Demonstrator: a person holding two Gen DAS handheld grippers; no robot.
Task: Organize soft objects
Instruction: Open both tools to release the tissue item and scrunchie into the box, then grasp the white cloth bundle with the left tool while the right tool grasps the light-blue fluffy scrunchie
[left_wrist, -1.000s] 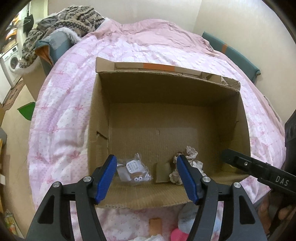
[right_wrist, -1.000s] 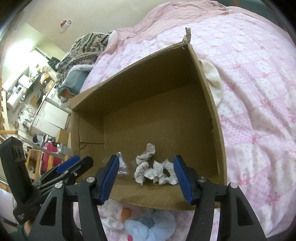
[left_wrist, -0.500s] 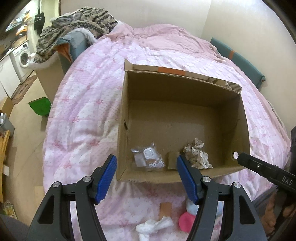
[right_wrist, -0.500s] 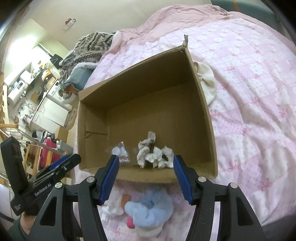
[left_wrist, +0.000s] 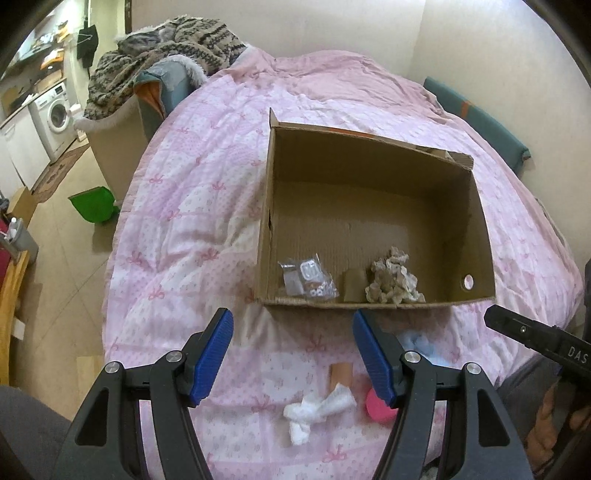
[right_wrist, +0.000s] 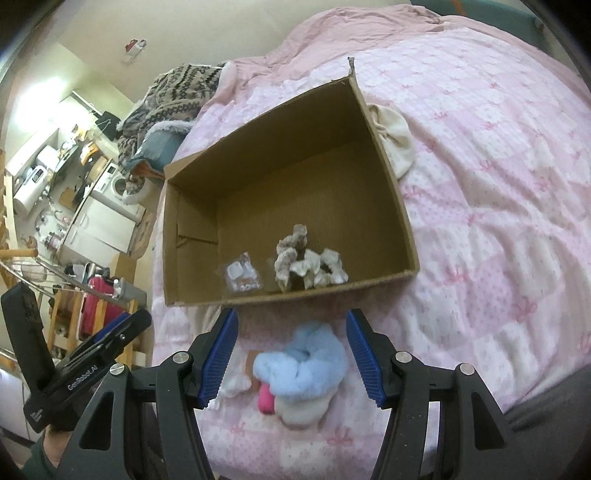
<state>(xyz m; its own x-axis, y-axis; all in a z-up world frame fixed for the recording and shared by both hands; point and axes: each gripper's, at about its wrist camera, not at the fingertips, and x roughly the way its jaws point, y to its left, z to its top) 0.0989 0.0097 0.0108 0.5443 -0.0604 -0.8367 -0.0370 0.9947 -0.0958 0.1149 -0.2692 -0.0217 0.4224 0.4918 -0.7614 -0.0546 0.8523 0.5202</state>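
An open cardboard box (left_wrist: 480, 229) (right_wrist: 391, 192) sits on the pink bedspread. Inside lie a crumpled patterned scrunchie (left_wrist: 393, 282) (right_wrist: 308, 264) and a small clear packet (left_wrist: 308, 278) (right_wrist: 242, 275). In front of the box lie a white knotted cloth (left_wrist: 317, 408), a pink round item (left_wrist: 375, 406) (right_wrist: 266, 402) and a fluffy light-blue plush (right_wrist: 304, 362) resting on a cream one (right_wrist: 299, 410). My left gripper (left_wrist: 291, 354) hangs open above the white cloth, nothing between its fingers. My right gripper (right_wrist: 291, 354) hangs open above the blue plush, clear of it.
A small tan card (left_wrist: 341, 373) lies by the white cloth. A cream cloth (right_wrist: 397, 144) rests against the box's outer right wall. A knitted blanket pile (left_wrist: 166, 48) tops a bin beside the bed, with a green dustpan (left_wrist: 94, 208) on the floor.
Both grippers have pulled back and up from over the box, so the soft items on the bedspread in front of it have come into view. Both stay open as before.
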